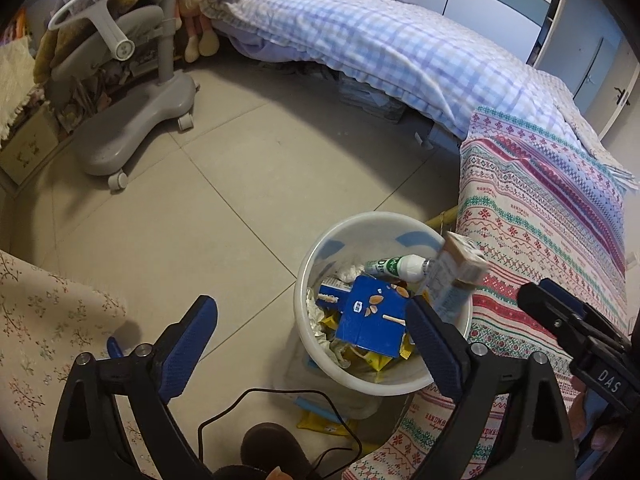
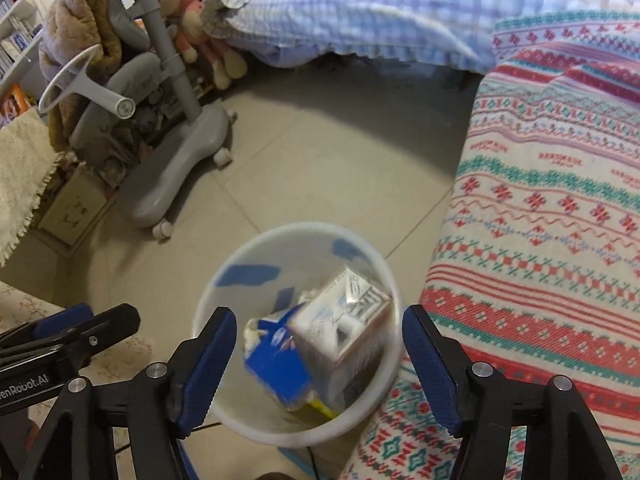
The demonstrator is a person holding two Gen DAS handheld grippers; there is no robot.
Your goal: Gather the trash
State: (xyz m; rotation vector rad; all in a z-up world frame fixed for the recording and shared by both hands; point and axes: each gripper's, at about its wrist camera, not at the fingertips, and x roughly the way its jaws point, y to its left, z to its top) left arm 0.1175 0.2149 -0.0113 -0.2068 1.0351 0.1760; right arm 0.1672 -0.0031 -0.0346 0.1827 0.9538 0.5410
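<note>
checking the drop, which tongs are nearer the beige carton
Right. The right tongs frame the beige carton over the white bin; the left tongs sit off to its side.

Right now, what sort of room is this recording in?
Most likely a bedroom, perhaps a child's: a bed with a checked quilt, stuffed toys piled by a grey chair, and a white bin on the tiled floor.

You get even, soft daylight in both views, with faint shadows under the chair (image 1: 132,136) and on the floor (image 1: 248,184). Your left view is sharp, except the blurred carton (image 1: 456,276). Your right view smears the bin (image 2: 298,436) and its contents. Fisheye bending and black corners frame each.
</note>
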